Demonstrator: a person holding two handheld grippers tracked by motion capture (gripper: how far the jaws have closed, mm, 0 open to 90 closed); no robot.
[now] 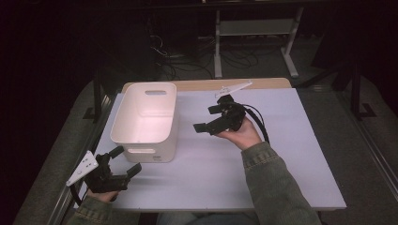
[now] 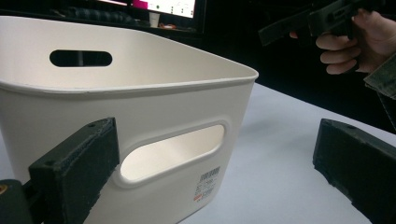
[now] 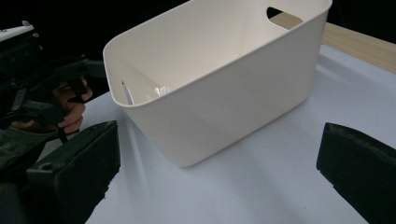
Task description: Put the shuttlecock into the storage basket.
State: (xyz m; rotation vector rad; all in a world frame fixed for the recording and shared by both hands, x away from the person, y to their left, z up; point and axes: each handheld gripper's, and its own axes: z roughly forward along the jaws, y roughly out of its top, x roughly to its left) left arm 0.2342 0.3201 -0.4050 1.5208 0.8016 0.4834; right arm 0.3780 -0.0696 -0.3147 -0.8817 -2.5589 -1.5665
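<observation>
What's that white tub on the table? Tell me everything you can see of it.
The white bin looks like smooth plastic: rectangular, rounded corners, rolled rim, walls tapering downward. Slot handles pierce both short ends, and a small barcode label sits under the near one. It stands upright on the table's left half and looks empty. Neither gripper touches it.

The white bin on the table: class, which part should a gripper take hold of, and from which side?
Probably the near short wall of the bin, at its handle slot. The left gripper sits open just in front of that wall, so it could come straight in, one jaw through the slot, the other over the rim. The walls are too far apart to span, so a thin wall edge suits best.
</observation>
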